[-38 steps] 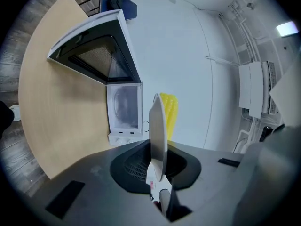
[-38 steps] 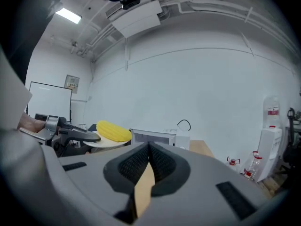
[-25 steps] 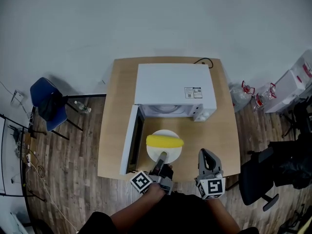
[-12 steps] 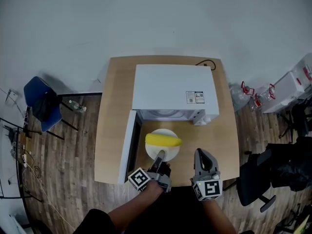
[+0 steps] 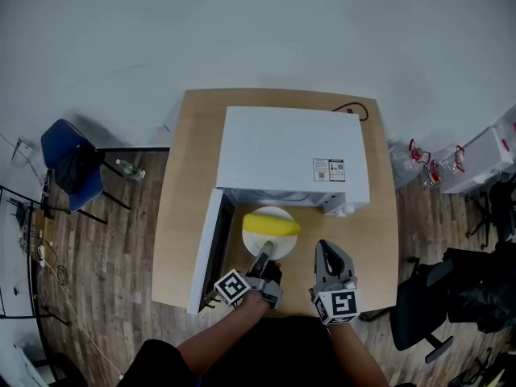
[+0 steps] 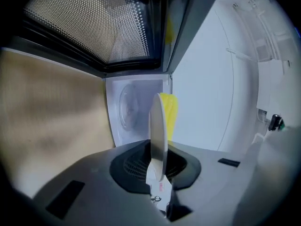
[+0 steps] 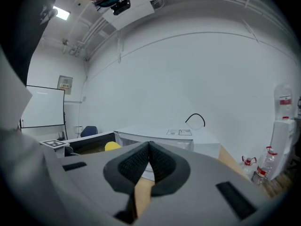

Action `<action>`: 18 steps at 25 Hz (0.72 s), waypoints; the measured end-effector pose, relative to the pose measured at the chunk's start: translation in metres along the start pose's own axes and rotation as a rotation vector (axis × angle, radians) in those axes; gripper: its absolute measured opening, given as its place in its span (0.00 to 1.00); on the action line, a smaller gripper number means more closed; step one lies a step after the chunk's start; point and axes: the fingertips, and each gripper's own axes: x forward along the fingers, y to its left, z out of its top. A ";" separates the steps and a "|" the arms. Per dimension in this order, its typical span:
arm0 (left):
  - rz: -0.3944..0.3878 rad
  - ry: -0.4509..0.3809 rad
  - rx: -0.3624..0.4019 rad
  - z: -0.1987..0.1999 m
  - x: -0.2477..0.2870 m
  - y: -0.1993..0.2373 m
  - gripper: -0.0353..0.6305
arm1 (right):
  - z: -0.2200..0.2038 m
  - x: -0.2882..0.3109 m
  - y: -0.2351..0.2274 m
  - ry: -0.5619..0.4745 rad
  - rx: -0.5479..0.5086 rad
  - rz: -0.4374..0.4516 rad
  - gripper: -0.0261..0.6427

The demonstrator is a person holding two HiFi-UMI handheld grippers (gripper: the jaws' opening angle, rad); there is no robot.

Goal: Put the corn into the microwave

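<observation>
A yellow corn cob (image 5: 272,225) lies on a white plate (image 5: 260,241) just in front of the white microwave (image 5: 290,147), whose door (image 5: 208,252) stands swung open to the left. My left gripper (image 5: 264,255) is shut on the plate's near rim. In the left gripper view the plate (image 6: 158,138) shows edge-on between the jaws, with the corn (image 6: 170,113) behind it and the microwave's cavity (image 6: 134,111) straight ahead. My right gripper (image 5: 326,253) hovers to the right of the plate, shut and holding nothing; its closed jaws (image 7: 149,157) point past the microwave (image 7: 175,138).
The microwave stands on a wooden table (image 5: 177,216). A black cable (image 5: 357,110) lies behind it. On the floor are a blue chair (image 5: 71,164) at left, a black office chair (image 5: 431,301) at right, and water bottles (image 5: 421,158).
Both grippers have moved toward the microwave. The plate with the corn has gone with the left one and now sits at the mouth of the cavity.
</observation>
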 end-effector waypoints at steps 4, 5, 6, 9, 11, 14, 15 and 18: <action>0.012 -0.010 -0.010 0.003 0.019 0.015 0.10 | -0.004 0.019 -0.007 0.016 0.008 0.008 0.13; 0.014 -0.013 -0.023 0.002 0.023 0.018 0.10 | -0.006 0.024 -0.007 0.018 0.013 0.015 0.13; 0.013 -0.014 -0.030 0.003 0.027 0.021 0.10 | -0.008 0.028 -0.008 0.021 0.014 0.023 0.13; 0.012 -0.017 -0.027 0.003 0.038 0.030 0.10 | -0.010 0.039 -0.012 0.026 0.010 0.032 0.13; 0.025 -0.027 -0.025 0.005 0.044 0.039 0.10 | -0.012 0.046 -0.019 0.028 0.017 0.023 0.13; 0.042 -0.048 -0.028 0.012 0.051 0.051 0.10 | -0.020 0.055 -0.029 0.034 0.053 0.007 0.13; 0.043 -0.055 -0.029 0.014 0.054 0.054 0.10 | -0.024 0.058 -0.031 0.038 0.068 0.005 0.13; 0.043 -0.070 -0.014 0.024 0.061 0.064 0.10 | -0.036 0.065 -0.035 0.059 0.094 -0.002 0.13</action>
